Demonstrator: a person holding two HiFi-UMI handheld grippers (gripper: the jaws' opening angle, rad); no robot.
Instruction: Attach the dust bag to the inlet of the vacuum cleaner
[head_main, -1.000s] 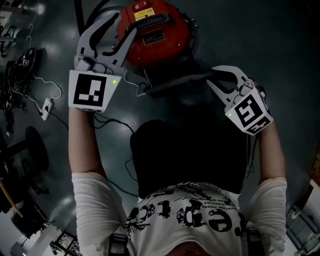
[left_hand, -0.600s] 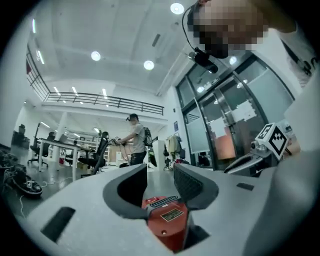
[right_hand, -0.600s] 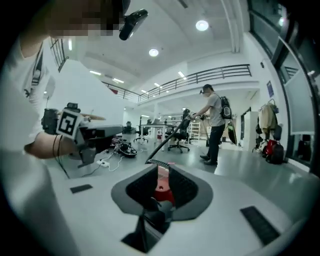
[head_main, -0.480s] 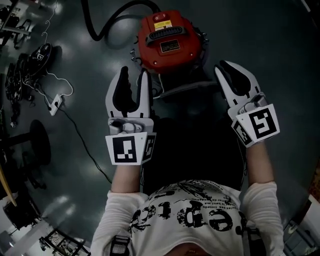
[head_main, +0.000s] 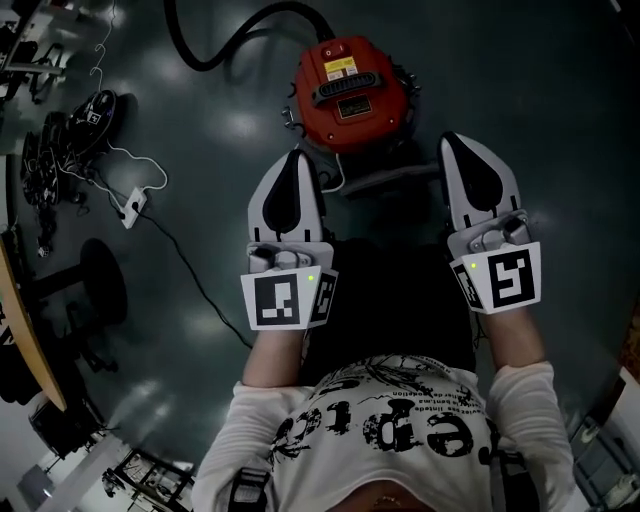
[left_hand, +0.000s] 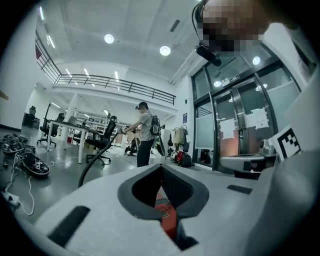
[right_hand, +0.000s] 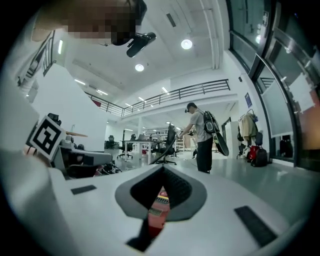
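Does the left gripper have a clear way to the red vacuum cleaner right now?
Probably yes: nothing stands between the left gripper and the vacuum cleaner just ahead of it. Its jaws are shut and empty, so they would need opening first.

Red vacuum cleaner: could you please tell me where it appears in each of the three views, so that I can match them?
Head view: the red vacuum cleaner stands at top centre, on the floor.
Left gripper view: the vacuum cleaner is a red sliver low in the centre, seen between the jaws.
Right gripper view: again a red sliver low in the centre, between the jaws.
Shared landmark: the black hose.
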